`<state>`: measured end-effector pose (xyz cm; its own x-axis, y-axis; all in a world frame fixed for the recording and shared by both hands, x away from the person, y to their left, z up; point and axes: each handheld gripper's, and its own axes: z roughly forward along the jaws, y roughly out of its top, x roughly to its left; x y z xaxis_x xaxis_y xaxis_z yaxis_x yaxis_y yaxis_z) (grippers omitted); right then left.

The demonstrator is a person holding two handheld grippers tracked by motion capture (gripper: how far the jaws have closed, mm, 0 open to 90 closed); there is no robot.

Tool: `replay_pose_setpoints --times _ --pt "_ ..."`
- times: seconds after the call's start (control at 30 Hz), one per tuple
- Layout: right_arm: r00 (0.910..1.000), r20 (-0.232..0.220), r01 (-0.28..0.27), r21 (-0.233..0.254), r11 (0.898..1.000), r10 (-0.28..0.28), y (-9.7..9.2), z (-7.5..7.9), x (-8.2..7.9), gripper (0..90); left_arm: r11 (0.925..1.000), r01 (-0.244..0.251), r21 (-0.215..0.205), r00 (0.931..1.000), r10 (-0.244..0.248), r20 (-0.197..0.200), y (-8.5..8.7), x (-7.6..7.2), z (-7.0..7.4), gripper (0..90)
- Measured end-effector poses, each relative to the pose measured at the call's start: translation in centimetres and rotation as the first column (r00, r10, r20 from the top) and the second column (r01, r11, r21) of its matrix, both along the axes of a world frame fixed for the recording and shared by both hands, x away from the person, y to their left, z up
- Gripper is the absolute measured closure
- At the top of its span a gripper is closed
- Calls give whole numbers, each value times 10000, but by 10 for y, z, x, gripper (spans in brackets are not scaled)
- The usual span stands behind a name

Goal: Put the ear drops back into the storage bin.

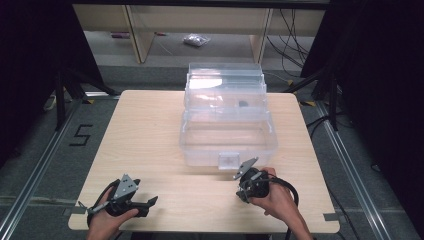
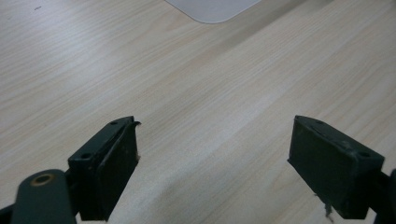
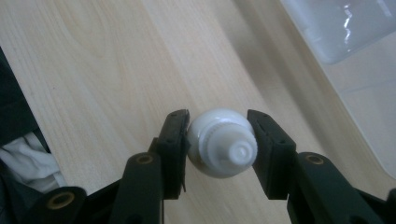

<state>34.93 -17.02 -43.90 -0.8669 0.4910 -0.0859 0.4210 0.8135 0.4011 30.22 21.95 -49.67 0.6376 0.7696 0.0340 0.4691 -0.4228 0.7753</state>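
A clear plastic storage box [image 1: 227, 135] with a stepped lid stands at the middle of the wooden table [image 1: 150, 130]. My right gripper [image 3: 218, 130] is shut on a small white bottle [image 3: 222, 142] whose ribbed cap points toward the camera. In the high view that right gripper [image 1: 248, 184] is held just in front of the box's latch [image 1: 229, 161]. My left gripper [image 1: 145, 204] rests low at the table's front left. Its jaws stand wide apart, open over bare wood, as the left gripper [image 2: 212, 140] view shows. A corner of the box [image 2: 212, 8] appears at the top there.
A small dark item [image 1: 243, 104] lies inside the box. Black tripod legs [image 1: 62, 95] stand left and right of the table. A floor mark "5" [image 1: 81, 135] is at the left. A shelf unit [image 1: 200, 30] and cables [image 1: 290, 35] lie beyond.
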Motion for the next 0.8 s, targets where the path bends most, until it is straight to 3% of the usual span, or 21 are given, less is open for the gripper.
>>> replay_pose_setpoints --times 0.13,0.17,0.57,0.8 --pt "9991 -54 414 215 9989 -413 -4 9 3 602 9999 34 -127 10000 -34 -41 -1 0 0 151" --pt "9999 87 137 209 9997 -139 -5 11 6 602 9999 21 -132 10000 -21 -26 -1 0 0 151" --pt "9993 -353 162 118 9998 -158 -7 28 20 602 10000 31 -52 10000 -31 -71 0 0 0 151" --pt "9997 -242 -81 162 9998 85 -10 39 28 602 9999 -18 -148 10000 17 -56 -1 0 0 150"
